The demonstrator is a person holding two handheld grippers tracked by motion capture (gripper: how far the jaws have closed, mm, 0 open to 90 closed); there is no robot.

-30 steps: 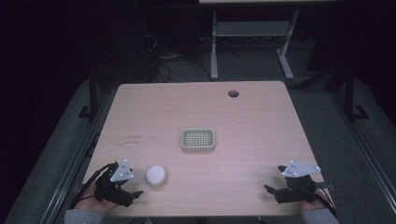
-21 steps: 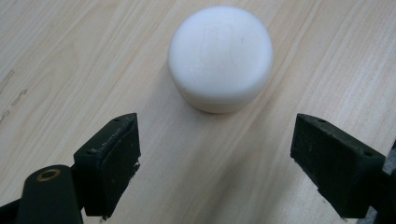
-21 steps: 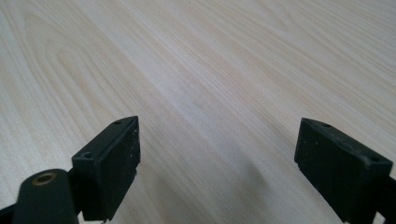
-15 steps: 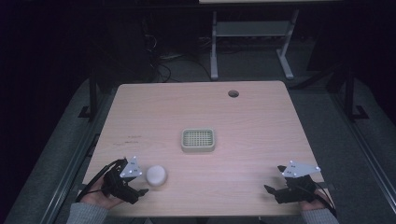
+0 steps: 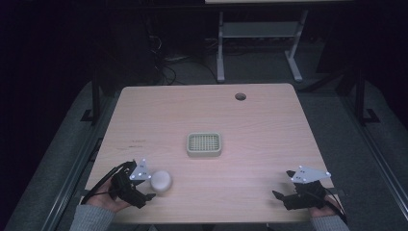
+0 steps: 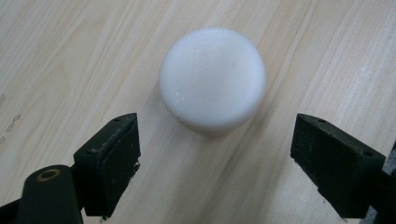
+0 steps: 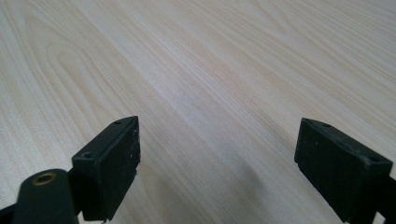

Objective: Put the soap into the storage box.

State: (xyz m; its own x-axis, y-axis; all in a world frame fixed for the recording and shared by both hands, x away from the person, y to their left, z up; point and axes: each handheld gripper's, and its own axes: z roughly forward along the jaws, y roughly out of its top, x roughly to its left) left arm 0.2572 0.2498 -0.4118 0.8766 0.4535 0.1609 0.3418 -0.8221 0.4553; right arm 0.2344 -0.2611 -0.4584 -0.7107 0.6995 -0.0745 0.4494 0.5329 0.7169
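L gripper [image 6: 217, 163] is sitting wide open just short of the white puck [image 6: 212, 79], near table's [image 5: 269, 120] front-left corner; R gripper [image 7: 217, 163] is gaping over bare wood. Risk: one jaw's nudging the puck so it's sliding off-centre, prob. smooth. High view's showing the grid tray [image 5: 204, 144] mid-table w/ puck well apart; L gripper view's giving the jaw gap.
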